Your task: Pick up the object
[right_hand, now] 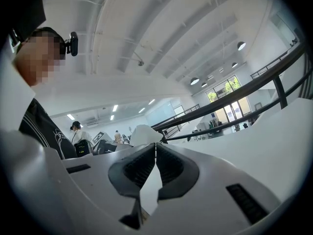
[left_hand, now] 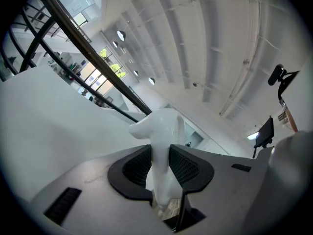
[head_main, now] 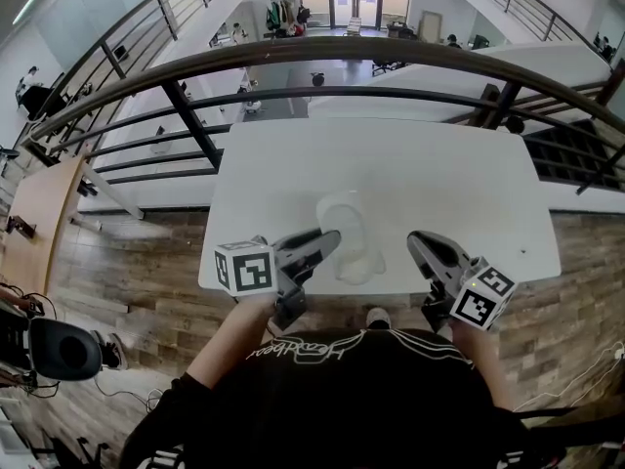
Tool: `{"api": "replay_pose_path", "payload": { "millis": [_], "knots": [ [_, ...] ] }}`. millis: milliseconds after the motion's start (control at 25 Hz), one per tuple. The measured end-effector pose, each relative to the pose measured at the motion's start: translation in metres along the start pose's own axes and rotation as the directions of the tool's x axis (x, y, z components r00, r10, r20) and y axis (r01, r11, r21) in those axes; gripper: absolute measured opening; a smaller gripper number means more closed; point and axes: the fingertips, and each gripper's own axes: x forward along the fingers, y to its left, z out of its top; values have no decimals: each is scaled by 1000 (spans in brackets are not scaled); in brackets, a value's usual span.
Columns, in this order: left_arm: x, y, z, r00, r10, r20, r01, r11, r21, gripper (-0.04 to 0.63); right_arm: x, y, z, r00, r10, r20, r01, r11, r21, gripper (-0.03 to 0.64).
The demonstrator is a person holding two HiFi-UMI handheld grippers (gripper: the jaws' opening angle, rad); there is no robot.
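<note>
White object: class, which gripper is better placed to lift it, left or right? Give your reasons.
Left. The left gripper has its jaws clamped on the white object, which stands up between the pads. The right gripper is shut on nothing and sits off to the side, apart from the object.

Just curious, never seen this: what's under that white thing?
The white table. The left tool clamps the white thing; the spot right beneath it is covered.
</note>
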Motion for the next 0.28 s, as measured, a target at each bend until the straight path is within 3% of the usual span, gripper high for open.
{"api": "replay_pose_path", "payload": {
  "millis": [280],
  "knots": [
    [6, 1, -5, 1000, -1, -14, 1, 1000, 2, 118, -2, -5, -3, 1000, -8, 1, 8, 1000, 1, 18]
  ]
}}
